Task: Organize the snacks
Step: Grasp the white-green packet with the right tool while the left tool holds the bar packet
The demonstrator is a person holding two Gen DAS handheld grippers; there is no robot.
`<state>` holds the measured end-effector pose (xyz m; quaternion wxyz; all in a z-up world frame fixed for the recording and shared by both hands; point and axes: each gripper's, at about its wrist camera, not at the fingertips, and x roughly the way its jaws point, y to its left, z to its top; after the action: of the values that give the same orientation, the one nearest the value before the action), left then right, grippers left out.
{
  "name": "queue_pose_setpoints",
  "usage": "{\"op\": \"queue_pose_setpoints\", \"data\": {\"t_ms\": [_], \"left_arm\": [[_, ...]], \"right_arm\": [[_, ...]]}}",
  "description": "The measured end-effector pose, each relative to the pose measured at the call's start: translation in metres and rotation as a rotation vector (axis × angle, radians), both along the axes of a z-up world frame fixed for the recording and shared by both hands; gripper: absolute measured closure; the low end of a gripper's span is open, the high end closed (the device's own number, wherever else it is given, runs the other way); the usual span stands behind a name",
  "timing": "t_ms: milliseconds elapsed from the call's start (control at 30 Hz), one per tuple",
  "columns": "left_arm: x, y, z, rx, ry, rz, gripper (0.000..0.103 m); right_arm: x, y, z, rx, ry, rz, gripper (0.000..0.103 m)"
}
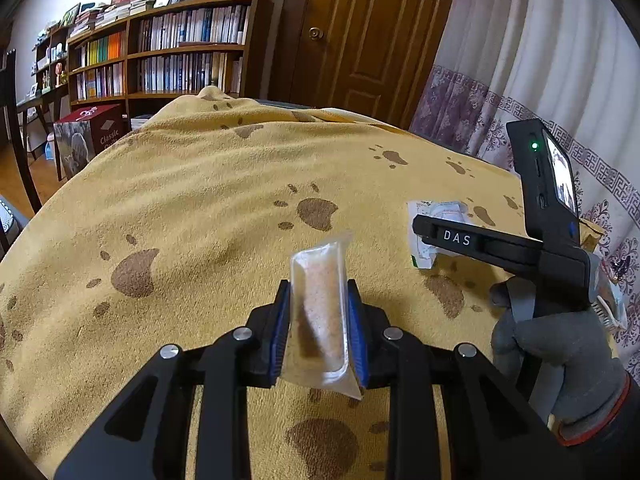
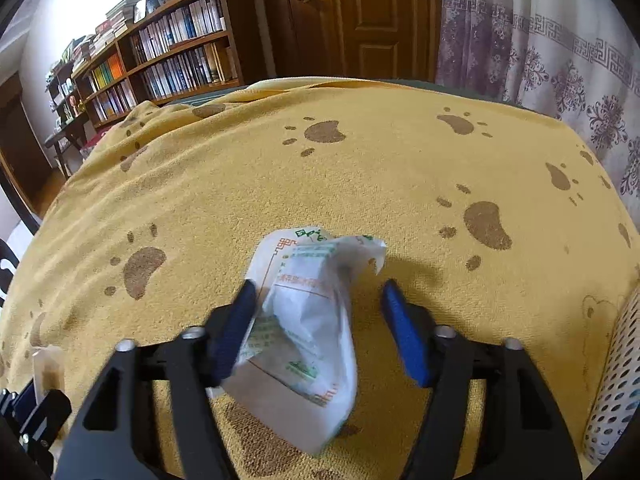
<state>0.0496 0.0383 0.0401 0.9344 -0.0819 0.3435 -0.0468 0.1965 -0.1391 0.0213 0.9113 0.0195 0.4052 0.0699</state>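
Observation:
My left gripper (image 1: 318, 286) is shut on a clear snack packet (image 1: 320, 312) with a brown, crumbly bar inside; the packet stands upright between the blue pads, above the yellow blanket. In the right wrist view a crumpled white packet (image 2: 308, 320) with green and red print lies between the jaws of my right gripper (image 2: 320, 285). The left pad touches it, while a gap separates it from the right pad. The left wrist view shows a finger (image 1: 456, 237) of that right gripper across the white packet (image 1: 422, 250), held by a grey-gloved hand (image 1: 552, 352).
A yellow paw-print blanket (image 2: 360, 168) covers the whole work surface. A white perforated basket (image 2: 616, 380) stands at the right edge. More wrapped snacks (image 1: 592, 234) lie behind the right gripper. Bookshelves (image 1: 180, 52), a wooden door (image 1: 360, 40) and a curtain (image 2: 540, 40) lie beyond.

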Motion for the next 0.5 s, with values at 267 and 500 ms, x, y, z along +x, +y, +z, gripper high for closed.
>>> {"op": "queue_pose_setpoints", "data": {"t_ms": [267,500], "left_arm": [[0.002,0.002,-0.001,-0.006,0.004,0.005,0.076],[0.0,0.003,0.0,-0.015,-0.001,-0.001,0.076]], "right_arm": [[-0.016,-0.004,0.003,-0.004,-0.015,-0.009,0.07],[-0.046,-0.018,0.018,0.045,-0.055,-0.034,0.07]]}}
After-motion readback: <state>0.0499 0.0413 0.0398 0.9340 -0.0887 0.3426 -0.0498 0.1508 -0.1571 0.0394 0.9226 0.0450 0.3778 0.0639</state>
